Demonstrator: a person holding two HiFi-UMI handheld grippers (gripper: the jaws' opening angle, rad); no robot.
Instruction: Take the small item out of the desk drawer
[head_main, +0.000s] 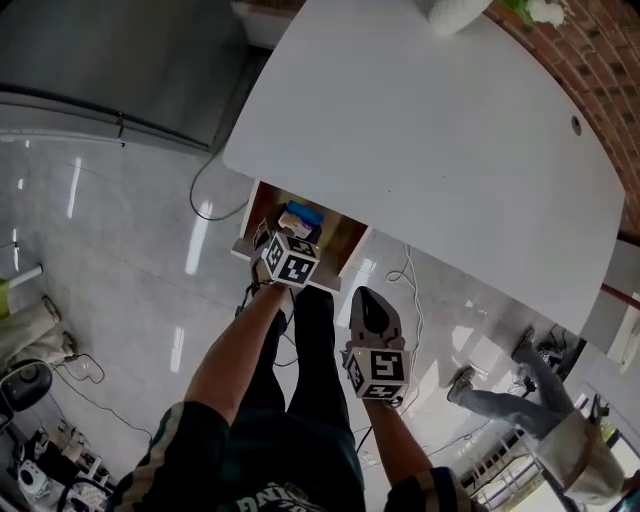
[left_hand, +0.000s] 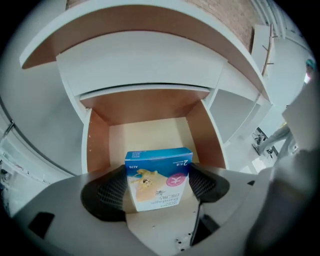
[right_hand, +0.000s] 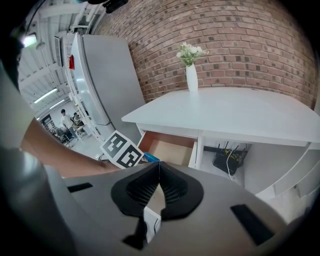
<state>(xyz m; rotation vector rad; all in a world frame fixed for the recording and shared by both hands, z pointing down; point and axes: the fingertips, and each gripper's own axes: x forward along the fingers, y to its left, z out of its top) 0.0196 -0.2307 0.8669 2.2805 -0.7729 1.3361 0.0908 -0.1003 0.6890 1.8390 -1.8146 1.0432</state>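
The left gripper (left_hand: 158, 186) stands spread nearly to its widest, with its black, grid-textured pads set against the two narrow sides of the small box (left_hand: 159, 172). The box is a rectangular printed carton with a blue top, upright between the pads. Just beyond the jaws lies the open drawer (left_hand: 98, 145), with brown wooden walls and a pale, smooth floor. The right gripper (right_hand: 159, 172) has its ribbed pads closed on nothing; ahead of it is the white desk (right_hand: 225, 110).

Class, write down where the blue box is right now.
The blue box sits in the open desk drawer, centre-left in the head view, between the left gripper's jaws.
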